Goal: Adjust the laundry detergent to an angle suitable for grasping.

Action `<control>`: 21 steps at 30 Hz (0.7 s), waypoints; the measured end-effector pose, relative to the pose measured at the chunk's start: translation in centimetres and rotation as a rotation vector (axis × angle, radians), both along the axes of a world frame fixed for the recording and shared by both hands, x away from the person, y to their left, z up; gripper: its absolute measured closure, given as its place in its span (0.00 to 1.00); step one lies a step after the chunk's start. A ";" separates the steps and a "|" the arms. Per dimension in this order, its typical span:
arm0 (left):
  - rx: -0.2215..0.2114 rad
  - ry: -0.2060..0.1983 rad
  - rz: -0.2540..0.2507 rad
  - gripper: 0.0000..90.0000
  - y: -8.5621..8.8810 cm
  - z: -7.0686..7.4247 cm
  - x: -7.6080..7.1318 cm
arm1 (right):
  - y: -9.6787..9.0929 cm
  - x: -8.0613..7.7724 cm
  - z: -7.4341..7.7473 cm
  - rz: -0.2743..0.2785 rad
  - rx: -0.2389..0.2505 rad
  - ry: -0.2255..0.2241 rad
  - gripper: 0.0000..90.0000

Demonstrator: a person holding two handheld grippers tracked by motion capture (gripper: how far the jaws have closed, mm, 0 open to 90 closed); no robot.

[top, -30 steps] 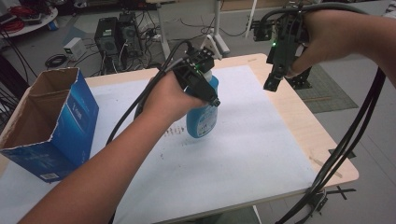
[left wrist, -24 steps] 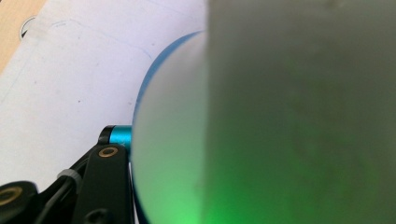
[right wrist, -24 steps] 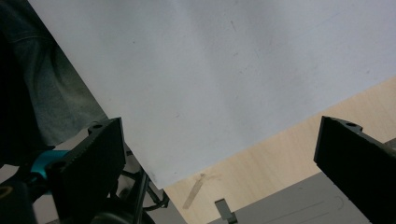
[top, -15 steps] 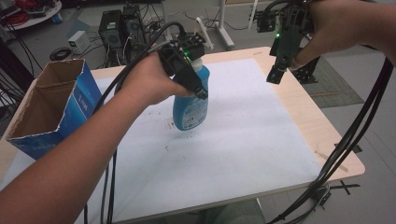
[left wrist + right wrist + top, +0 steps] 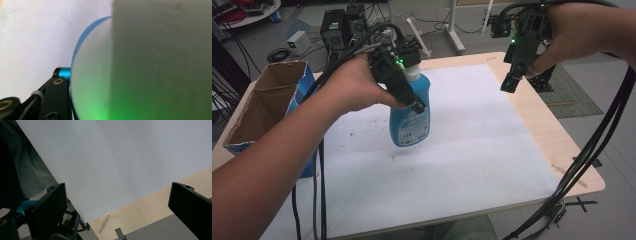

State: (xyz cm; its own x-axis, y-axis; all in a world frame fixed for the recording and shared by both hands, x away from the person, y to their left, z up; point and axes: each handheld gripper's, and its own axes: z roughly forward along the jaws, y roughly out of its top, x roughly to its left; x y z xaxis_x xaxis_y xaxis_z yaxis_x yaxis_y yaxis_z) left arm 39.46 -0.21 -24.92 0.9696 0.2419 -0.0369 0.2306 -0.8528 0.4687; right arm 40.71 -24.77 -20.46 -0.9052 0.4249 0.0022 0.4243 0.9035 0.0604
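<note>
- Bottle [image 5: 409, 120], blue plastic with a white cap, hangs just above the white surface [image 5: 492, 150], right of the cardboard box [image 5: 267, 115].
- My left gripper [image 5: 412, 95] pinches its neck; fingers [image 5: 56, 95] clamped there.
- Likely heavy with liquid, smooth and slippery; the neck seems the safest hold.
- My right gripper [image 5: 512, 75], farther right, has its fingers spread and empty.

No legible writing anywhere in the scene.

The blue bottle [image 5: 409, 117] carries a pale label on its front with dark lines of print, but they are too small and blurred to make out a single word or number. The side of the blue cardboard box [image 5: 307, 90] shows no lettering that can be read from the high view. Faint pencil-like marks on the white sheet over the counter [image 5: 482, 150] form no letters or signs.
</note>
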 end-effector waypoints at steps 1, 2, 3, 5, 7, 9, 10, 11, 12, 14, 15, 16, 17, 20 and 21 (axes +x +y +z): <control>-0.001 0.010 -0.008 0.49 0.2 0.1 -0.1 | 0.0 0.0 0.0 -0.004 0.000 0.000 0.02; -0.004 0.019 -0.018 0.49 0.4 0.1 -0.3 | 0.0 0.0 -0.1 -0.002 0.000 0.001 0.02; -0.006 0.020 -0.028 0.49 0.5 0.2 -0.4 | 0.0 0.0 -0.1 -0.003 -0.001 0.002 0.02; -0.003 0.018 -0.052 0.49 0.7 0.2 -0.7 | 0.1 0.0 -0.1 -0.003 0.001 0.000 0.02; 0.007 0.017 -0.084 0.49 0.9 0.2 -0.9 | 0.2 0.0 0.0 -0.001 0.001 -0.001 0.02; 0.013 0.018 -0.104 0.49 1.2 0.0 -1.2 | 0.3 0.0 0.0 0.002 0.001 0.001 0.02; 0.017 0.016 -0.116 0.49 1.4 -0.2 -1.2 | 0.3 0.0 -0.1 0.004 0.002 0.001 0.02; 0.024 0.016 -0.132 0.49 1.5 -0.4 -1.2 | 0.4 0.0 -0.1 0.007 0.004 -0.001 0.02; 0.030 0.021 -0.143 0.49 1.7 -0.5 -1.3 | 0.4 0.0 -0.1 0.007 0.003 -0.001 0.02; 0.044 0.029 -0.172 0.49 1.9 -0.9 -1.4 | 0.5 0.0 -0.1 0.008 0.004 -0.001 0.02; 0.050 0.035 -0.184 0.49 2.0 -1.1 -1.5 | 0.5 0.0 -0.1 0.007 0.004 -0.001 0.02; 0.054 0.043 -0.209 0.49 2.2 -1.3 -1.5 | 0.5 -0.1 -0.1 0.007 0.005 0.000 0.02; 0.052 0.047 -0.232 0.49 2.3 -1.4 -1.6 | 0.5 -0.1 -0.1 0.006 0.003 0.000 0.02; 0.032 0.062 -0.265 0.49 2.8 -2.0 -1.6 | 0.4 -0.2 0.0 0.001 0.003 0.000 0.02; 0.037 0.061 -0.283 0.49 2.9 -2.2 -1.6 | 0.4 -0.2 0.0 0.000 0.003 -0.001 0.02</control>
State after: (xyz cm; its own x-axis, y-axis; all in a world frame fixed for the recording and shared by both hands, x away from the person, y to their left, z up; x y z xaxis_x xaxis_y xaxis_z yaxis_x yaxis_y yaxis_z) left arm 37.86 2.72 -27.11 0.9950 -0.0361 -0.0932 0.0073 -0.9035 0.4285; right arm 40.46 -24.35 -20.47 -0.9053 0.4248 0.0025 0.4240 0.9034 0.0637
